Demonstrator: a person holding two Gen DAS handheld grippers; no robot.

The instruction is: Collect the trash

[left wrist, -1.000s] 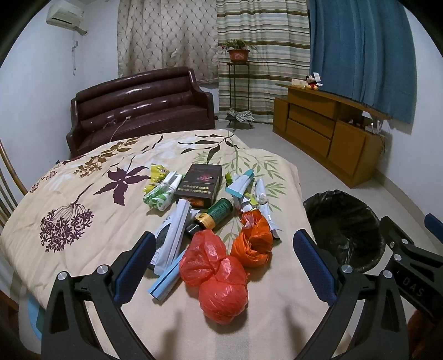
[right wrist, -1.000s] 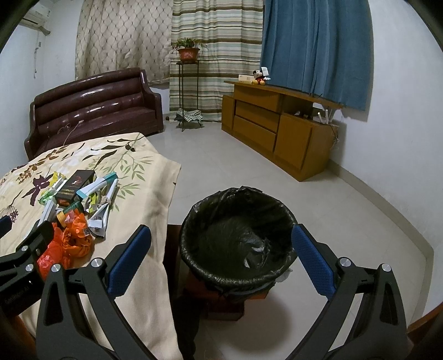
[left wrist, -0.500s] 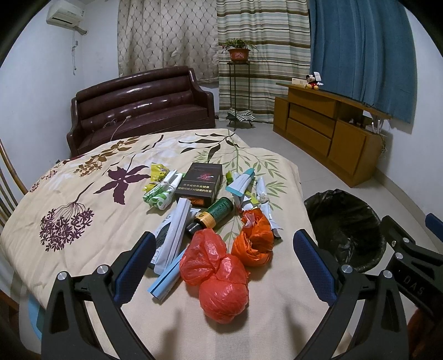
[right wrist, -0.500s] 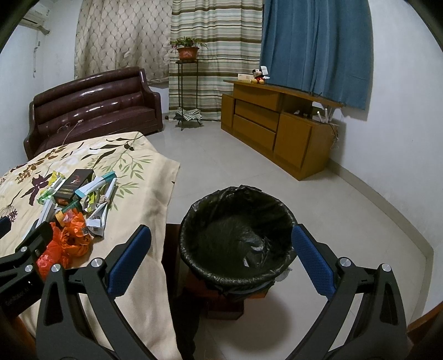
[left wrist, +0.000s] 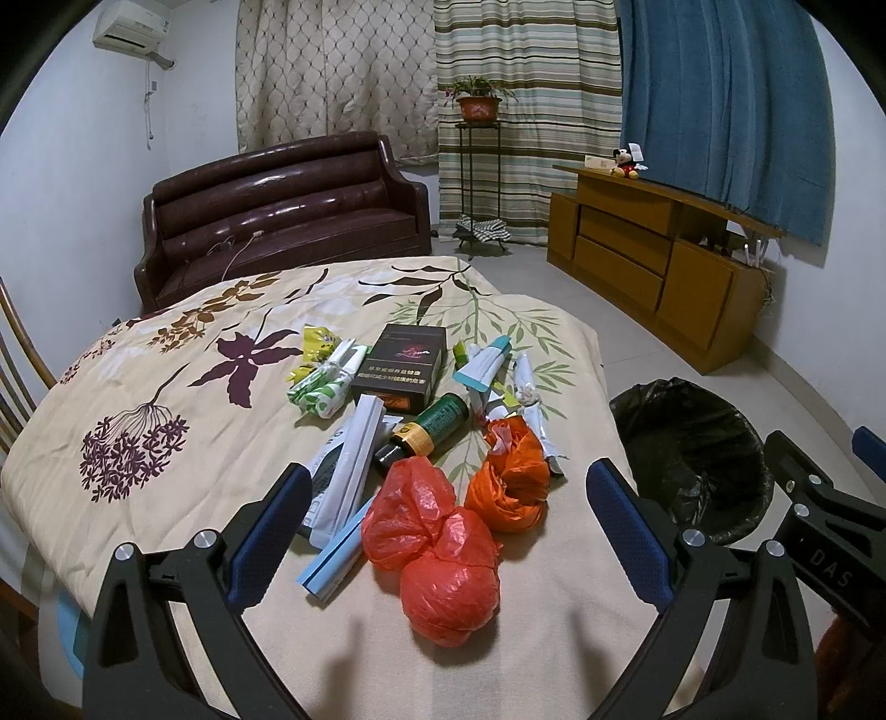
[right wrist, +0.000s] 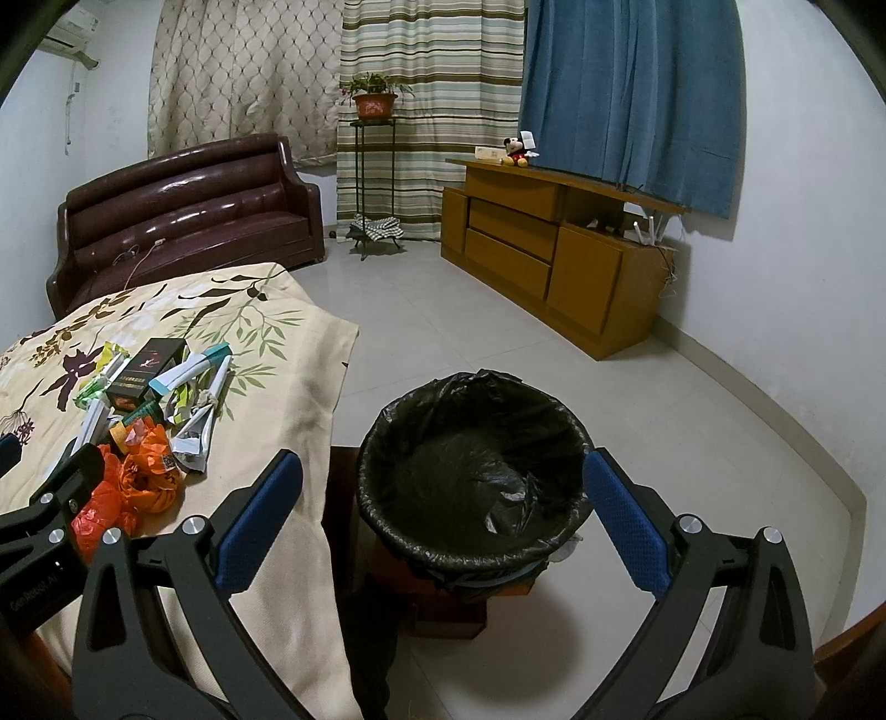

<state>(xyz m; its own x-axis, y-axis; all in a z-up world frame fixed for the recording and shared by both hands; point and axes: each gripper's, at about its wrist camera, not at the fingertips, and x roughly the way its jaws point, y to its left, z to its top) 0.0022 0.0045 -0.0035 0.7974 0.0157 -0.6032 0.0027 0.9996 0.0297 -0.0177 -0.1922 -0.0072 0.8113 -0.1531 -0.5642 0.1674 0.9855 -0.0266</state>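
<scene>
Trash pile: red bag [left wrist: 443,559] nearest, on the floral tabletop [left wrist: 166,443]; left gripper [left wrist: 448,531] fingers spread wide, empty, hovering over it; right gripper [right wrist: 443,515] likewise released above the black-lined bin [right wrist: 470,465]; advice: lower squarely, pinch the bag's knotted middle.

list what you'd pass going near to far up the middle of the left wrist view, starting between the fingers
left gripper → red plastic bag → green bottle → dark box → floral tablecloth → plant stand → potted plant → striped curtain
</scene>
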